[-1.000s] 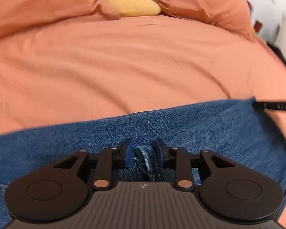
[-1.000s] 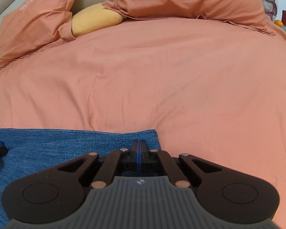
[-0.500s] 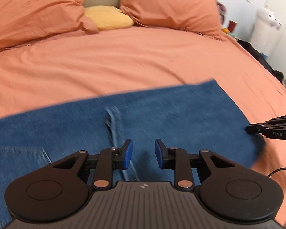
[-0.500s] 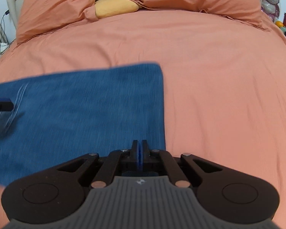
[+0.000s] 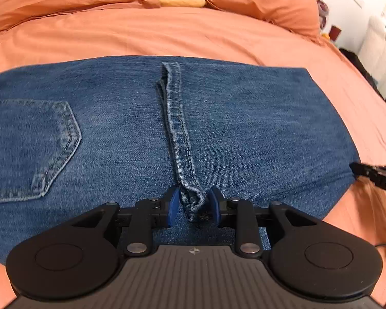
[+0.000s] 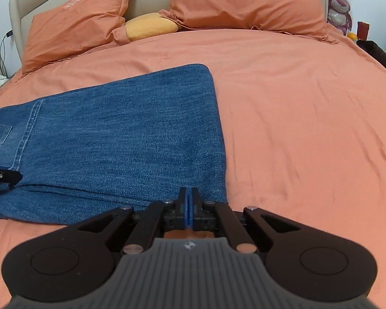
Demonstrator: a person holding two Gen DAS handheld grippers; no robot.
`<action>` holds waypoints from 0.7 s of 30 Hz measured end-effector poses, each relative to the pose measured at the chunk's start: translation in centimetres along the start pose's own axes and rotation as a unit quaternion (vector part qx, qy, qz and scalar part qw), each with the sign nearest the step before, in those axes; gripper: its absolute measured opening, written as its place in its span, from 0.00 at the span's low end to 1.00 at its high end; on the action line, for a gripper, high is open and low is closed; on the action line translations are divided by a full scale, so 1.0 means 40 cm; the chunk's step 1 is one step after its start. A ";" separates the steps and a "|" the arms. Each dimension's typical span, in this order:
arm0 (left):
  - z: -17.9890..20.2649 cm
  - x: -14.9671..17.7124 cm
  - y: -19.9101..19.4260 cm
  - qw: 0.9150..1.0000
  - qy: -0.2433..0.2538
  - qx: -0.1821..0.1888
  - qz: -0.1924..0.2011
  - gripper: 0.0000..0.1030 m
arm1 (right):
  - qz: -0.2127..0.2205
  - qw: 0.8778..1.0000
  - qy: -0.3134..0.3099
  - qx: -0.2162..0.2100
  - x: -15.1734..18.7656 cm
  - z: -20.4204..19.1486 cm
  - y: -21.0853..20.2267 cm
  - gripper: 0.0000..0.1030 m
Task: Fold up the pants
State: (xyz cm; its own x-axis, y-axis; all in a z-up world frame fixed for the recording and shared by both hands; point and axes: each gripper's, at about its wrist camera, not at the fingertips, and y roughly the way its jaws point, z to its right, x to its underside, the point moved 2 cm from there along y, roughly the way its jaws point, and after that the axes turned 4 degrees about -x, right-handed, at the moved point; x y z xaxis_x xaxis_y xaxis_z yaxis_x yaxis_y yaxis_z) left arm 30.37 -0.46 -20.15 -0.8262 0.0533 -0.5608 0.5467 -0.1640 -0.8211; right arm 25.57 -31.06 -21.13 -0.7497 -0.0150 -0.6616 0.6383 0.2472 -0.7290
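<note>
Now we have the pants [image 5: 244, 128] lying flat on the orange bed [image 6: 296, 103], toward its near edge, already doubled over so that a hem band [image 5: 178, 134] runs from the far side straight back to us. Our left gripper [image 5: 192, 203] sits at the near end of that band with its fingers [image 5: 173, 206] parted, one on each side of the bunched hem; they straddle it but do not appear to pinch it. Our right gripper [image 6: 189, 207] is at the pants' near right corner, fingers pressed together with no visible gap; whether a thin edge of denim is caught between them we cannot tell. The folded cloth's long axis runs left to right across the bed, from the back pocket [image 5: 31, 149] on our left to the folded edge on our right. So the hem lies directly ahead of the left fingers, which are nearest to it, while the right fingers sit at the fold end. Any further fold, we judge, would carry one short end across toward the other along that axis.
</note>
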 end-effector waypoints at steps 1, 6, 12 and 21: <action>0.003 0.004 -0.003 1.000 0.000 -0.002 0.005 0.33 | 0.003 1.000 -0.002 0.000 0.004 0.000 -0.001 0.00; -0.007 0.016 -0.042 0.999 -0.036 -0.003 0.027 0.35 | 0.024 0.998 -0.036 0.036 0.017 -0.045 -0.006 0.00; -0.055 0.057 -0.140 0.996 -0.055 -0.028 0.062 0.46 | 0.054 0.994 -0.098 0.007 0.021 -0.126 -0.047 0.02; -0.184 0.096 -0.264 0.982 -0.080 -0.124 0.120 0.64 | 0.010 0.969 -0.237 -0.074 -0.030 -0.332 -0.014 0.02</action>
State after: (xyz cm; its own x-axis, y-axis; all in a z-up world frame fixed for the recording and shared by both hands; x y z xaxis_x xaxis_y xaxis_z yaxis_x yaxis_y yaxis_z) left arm 22.44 8.73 -14.42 -0.6690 -0.1170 -0.7340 0.7285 0.0925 -0.6788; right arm 23.80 -18.33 -17.58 -0.5504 -0.4432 -0.7075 0.5941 0.3875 -0.7049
